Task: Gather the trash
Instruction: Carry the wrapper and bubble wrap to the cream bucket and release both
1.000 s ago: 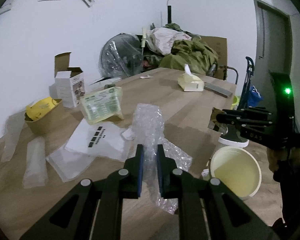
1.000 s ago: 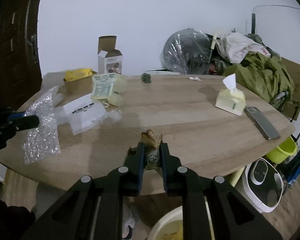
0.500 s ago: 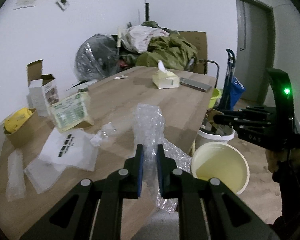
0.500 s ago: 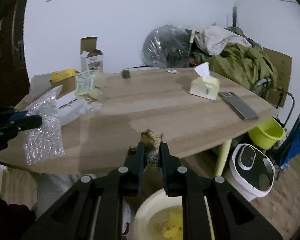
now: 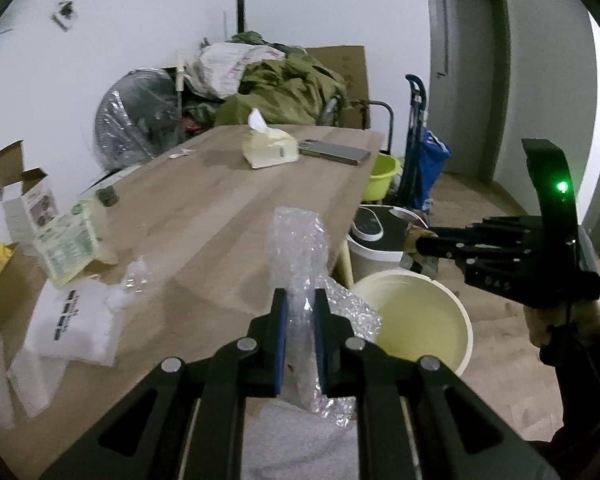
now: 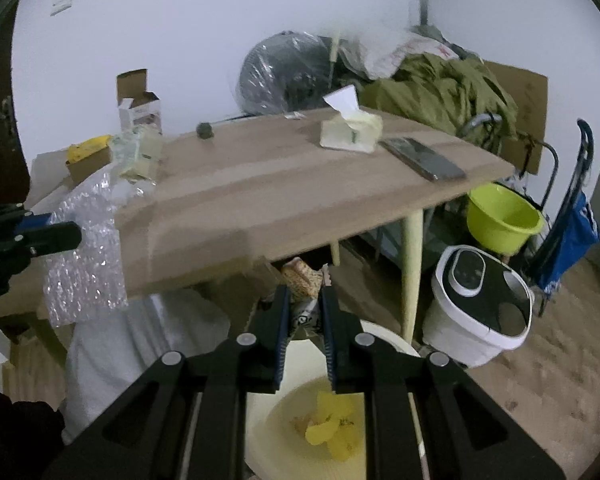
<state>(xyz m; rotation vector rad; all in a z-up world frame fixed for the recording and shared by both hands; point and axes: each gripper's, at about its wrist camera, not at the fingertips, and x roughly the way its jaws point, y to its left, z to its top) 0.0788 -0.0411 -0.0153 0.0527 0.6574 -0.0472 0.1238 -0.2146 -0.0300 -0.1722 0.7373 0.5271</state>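
Bubble wrap (image 5: 300,276) is pinched between my left claw (image 5: 300,312) pads, sticking up past the tips and trailing below. My right claw (image 6: 305,308) is clamped on a crumpled brown wrapper (image 6: 300,280) poking beyond its tips. Below both claws sits the cream bucket (image 5: 452,304), beside the desk (image 5: 236,200).

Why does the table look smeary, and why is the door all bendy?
Right wrist view: the table edge and tissue box are smeared, which looks like motion blur. Left wrist view: sharper, but the fisheye lens bows the door and darkens the corners; a green light glows.
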